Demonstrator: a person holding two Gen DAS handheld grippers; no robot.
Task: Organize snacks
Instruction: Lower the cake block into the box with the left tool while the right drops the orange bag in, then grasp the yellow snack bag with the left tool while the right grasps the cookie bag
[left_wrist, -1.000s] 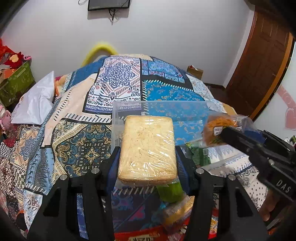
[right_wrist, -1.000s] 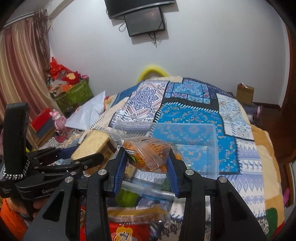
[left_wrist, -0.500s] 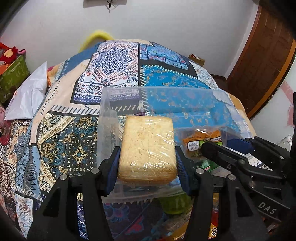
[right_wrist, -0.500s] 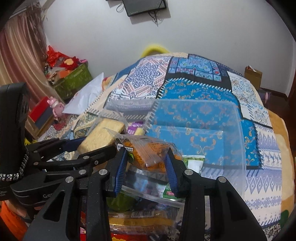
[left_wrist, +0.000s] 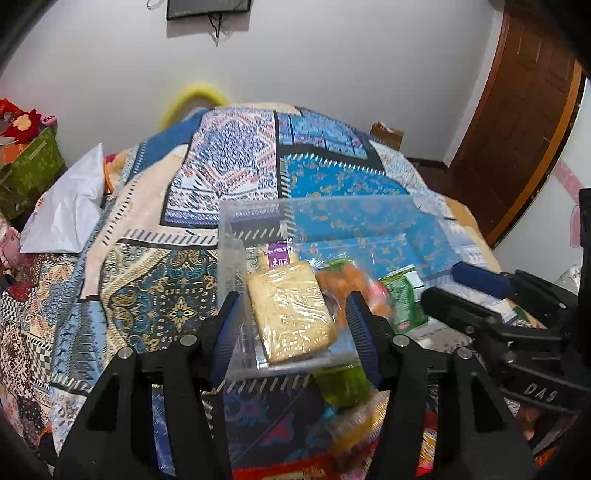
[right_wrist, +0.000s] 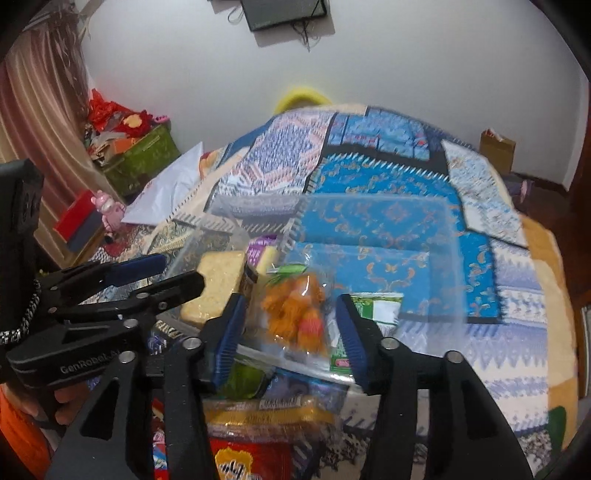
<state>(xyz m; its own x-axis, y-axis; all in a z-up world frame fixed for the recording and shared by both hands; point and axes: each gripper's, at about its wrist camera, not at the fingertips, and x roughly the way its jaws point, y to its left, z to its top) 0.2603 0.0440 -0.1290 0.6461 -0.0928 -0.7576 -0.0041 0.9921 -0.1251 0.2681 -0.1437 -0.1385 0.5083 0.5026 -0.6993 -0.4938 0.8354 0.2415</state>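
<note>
A clear plastic bin sits on the patterned bedspread. A wrapped tan cake block lies in the bin's near left corner. My left gripper is open around it, fingers apart from it. A bag of orange snacks lies in the bin beside the cake. My right gripper is open around that bag. A green packet and a purple packet also lie in the bin.
Loose snacks lie in front of the bin: a green cup, a yellow pack and a red bag. A white pillow lies left. A green crate stands by the wall. A wooden door is right.
Both grippers have opened. The cake block and the orange snack bag have dropped out of the jaws and now lie in the bin. Both grippers have pulled back a little.
</note>
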